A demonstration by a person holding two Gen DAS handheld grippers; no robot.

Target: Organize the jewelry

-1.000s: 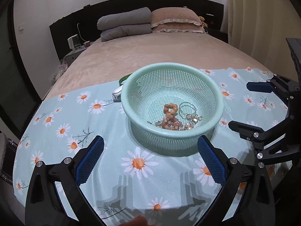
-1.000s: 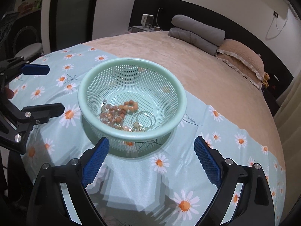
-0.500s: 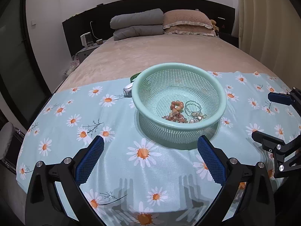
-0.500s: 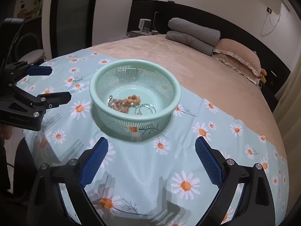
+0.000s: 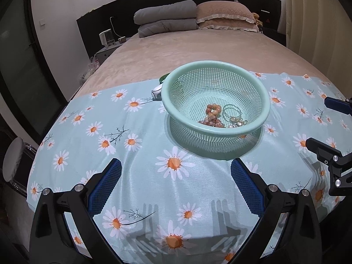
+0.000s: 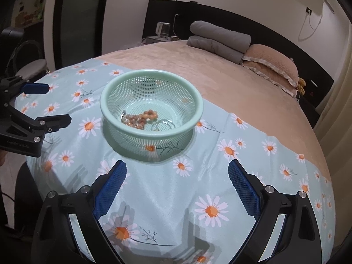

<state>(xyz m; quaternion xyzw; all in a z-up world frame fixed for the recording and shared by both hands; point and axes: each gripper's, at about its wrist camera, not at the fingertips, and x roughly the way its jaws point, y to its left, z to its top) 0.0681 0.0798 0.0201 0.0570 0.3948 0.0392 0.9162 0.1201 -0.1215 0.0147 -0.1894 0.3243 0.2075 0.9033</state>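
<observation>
A: Where is your jewelry sitting?

B: In the mint-green mesh basket (image 5: 216, 81), centre-right of your left wrist view. The peach beaded bracelets (image 5: 211, 115) lie heaped on its floor toward the lower side, with thin ring bangles (image 5: 231, 112) just to their right, touching the heap.

A: And what carries the basket?

B: A pale blue daisy-print cloth (image 5: 136, 176) spread across the foot of the bed (image 5: 198, 50). Behind the basket's upper-left rim, two small pieces peek out: a green one (image 5: 164, 78) and a white one (image 5: 156, 92). You cannot tell what they are, as the basket hides most of each.

A: How do your jaws stand?

B: Your left gripper (image 5: 176, 186) has its jaws wide apart at the bottom of the frame, holding nothing, blue pads clear of the cloth and below the basket. Your right gripper (image 6: 177, 186) is the same in its own view: jaws spread, nothing between them. In that view your left gripper shows at the left edge, well apart from the basket.

A: Anything up top?

B: Folded grey blankets (image 5: 166, 18) and a tan pillow (image 5: 223, 14) against the dark headboard (image 5: 99, 22).
</observation>
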